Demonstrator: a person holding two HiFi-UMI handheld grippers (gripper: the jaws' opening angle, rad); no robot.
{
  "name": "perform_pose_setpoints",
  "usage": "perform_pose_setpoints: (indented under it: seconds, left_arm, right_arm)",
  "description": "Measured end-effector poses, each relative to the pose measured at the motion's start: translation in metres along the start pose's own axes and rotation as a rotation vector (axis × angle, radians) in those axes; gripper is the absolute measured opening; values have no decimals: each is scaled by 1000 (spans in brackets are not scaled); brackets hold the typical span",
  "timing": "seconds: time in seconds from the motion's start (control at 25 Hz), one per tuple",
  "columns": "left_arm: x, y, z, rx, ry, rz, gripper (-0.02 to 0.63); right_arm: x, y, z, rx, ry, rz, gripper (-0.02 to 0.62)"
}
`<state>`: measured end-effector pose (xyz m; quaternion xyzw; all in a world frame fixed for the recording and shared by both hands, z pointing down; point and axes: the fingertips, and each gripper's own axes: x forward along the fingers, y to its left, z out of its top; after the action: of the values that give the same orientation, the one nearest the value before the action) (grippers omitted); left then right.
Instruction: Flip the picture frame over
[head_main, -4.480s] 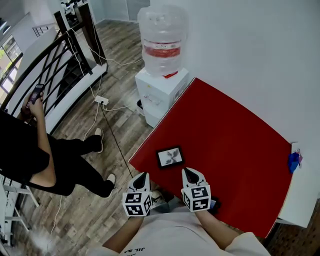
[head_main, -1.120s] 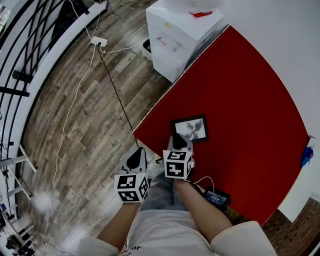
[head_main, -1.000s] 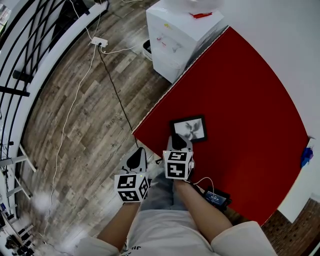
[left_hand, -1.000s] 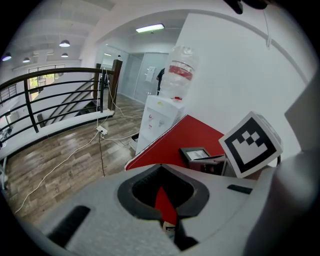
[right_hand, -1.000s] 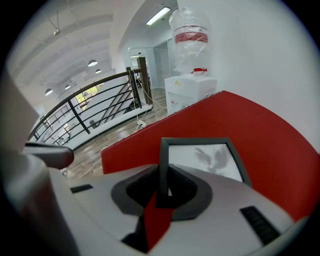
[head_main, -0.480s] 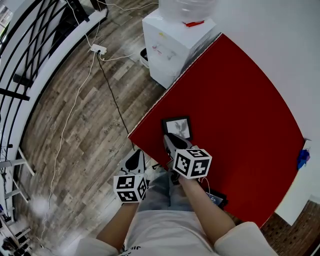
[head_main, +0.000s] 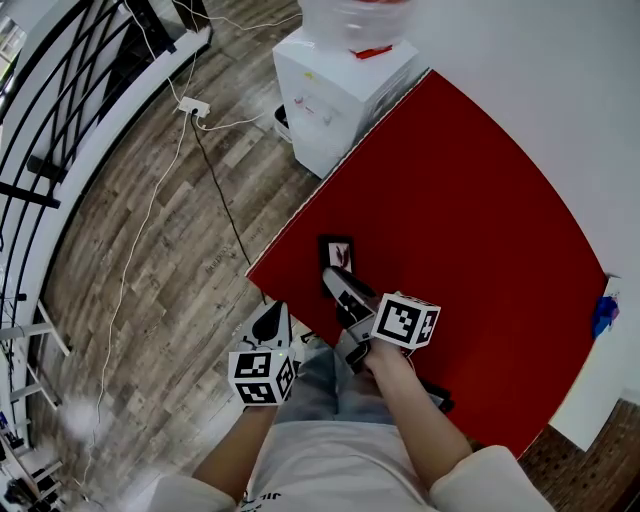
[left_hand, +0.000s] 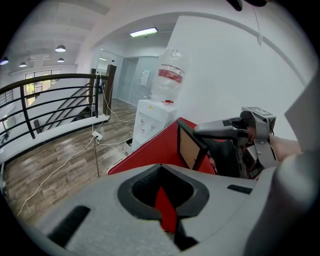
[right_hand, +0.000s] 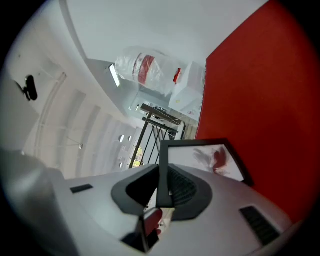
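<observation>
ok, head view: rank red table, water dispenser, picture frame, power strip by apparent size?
1. red table
2. water dispenser
3. picture frame, held tilted up by the right gripper, so foreshortened
4. power strip, slightly smaller, but farther off on the floor: the last two are close, so that order is unsure.

Bright, even indoor light, with a long white ceiling strip lamp (left_hand: 144, 33) glowing. Shadows are soft. Both gripper views bulge fisheye-style, their corners black.
</observation>
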<state>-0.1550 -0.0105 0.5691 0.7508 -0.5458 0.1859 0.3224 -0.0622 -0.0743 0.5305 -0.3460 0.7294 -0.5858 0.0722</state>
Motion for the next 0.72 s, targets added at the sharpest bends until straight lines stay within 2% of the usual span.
perform_pose_setpoints:
  seconds: [0.2,0.36,0.6,0.72]
  left_arm:
    - [5,-18,-3,27,3,-30,6]
    - [10,-33,-6,40,2,-58,6]
    - [18,-57,-7,71,-1,-124,6]
    - [27,-79,-8,136,-2,-194,8]
  right_arm:
    - [-11,8,5,117,-19,159,63]
    - [-20,-2,9,185,-33,208,63]
    - [-33,-5,20,103,-20,194,64]
    - [-38,-5,25,33,3,168,66]
